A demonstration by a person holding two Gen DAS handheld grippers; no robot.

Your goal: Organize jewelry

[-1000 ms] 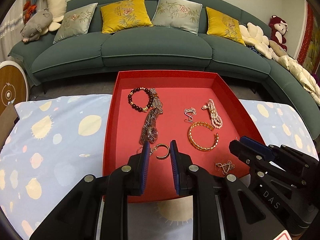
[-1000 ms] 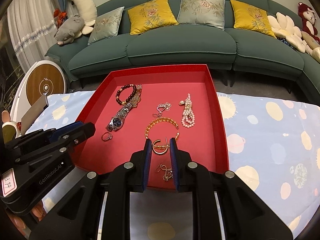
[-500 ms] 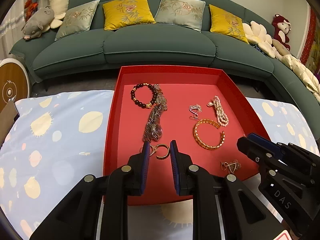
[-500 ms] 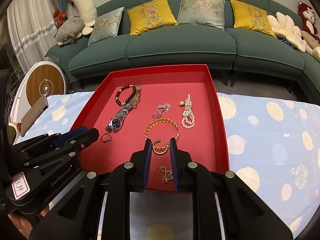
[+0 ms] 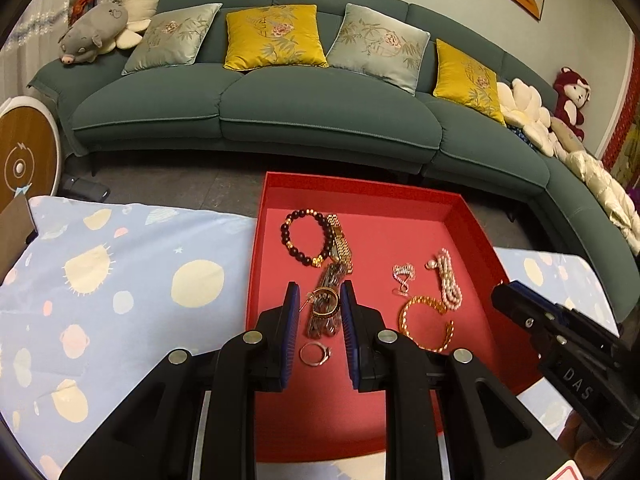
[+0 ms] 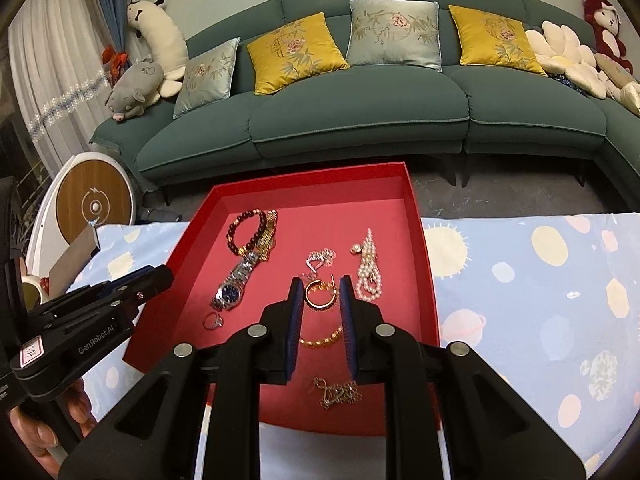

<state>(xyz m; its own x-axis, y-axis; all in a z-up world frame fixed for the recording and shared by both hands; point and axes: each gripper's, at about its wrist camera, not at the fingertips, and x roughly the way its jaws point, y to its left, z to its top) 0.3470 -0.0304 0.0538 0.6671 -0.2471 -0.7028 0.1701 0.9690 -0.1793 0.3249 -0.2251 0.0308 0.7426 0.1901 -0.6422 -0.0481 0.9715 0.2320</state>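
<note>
Each gripper has a gold hoop earring pinched between its pads. Left gripper (image 5: 320,312) is clamped on one hoop earring (image 5: 325,303), held up off the tray floor, right at the fingertips. Right gripper (image 6: 319,300) is clamped on the matching hoop (image 6: 320,295), also at the tips, clear of the floor by the look of it. Neither is released.

Below and behind the left fingertips a small ring (image 5: 315,353) lies flat on the red tray (image 5: 276,208). Past the left tips: the watch (image 6: 231,294), partly hidden behind the hoop in the left view, then the dark bead bracelet (image 5: 306,240) with a gold link band (image 5: 341,246) touching it. To the right of the left fingers: gold chain bangle (image 5: 426,320), pearl strand (image 5: 448,280), small silver pendant piece (image 5: 403,276).

In the right view, a thin tangled gold necklace (image 6: 337,393) lies between the right fingers, near the tray's near wall. The bangle shows between the same fingers, further up.

Progress: early to middle, as a guess. All jewelry is in the one tray, no compartments seen, pieces loosely spread. The two hoops look to be getting paired; they are not set down yet. Watch, bracelets, necklace untouched, necklace tangled. The final layout cannot be told.

Around: blue planet-print cloth (image 6: 520,272) under the tray, green sofa (image 6: 360,120) beyond.
</note>
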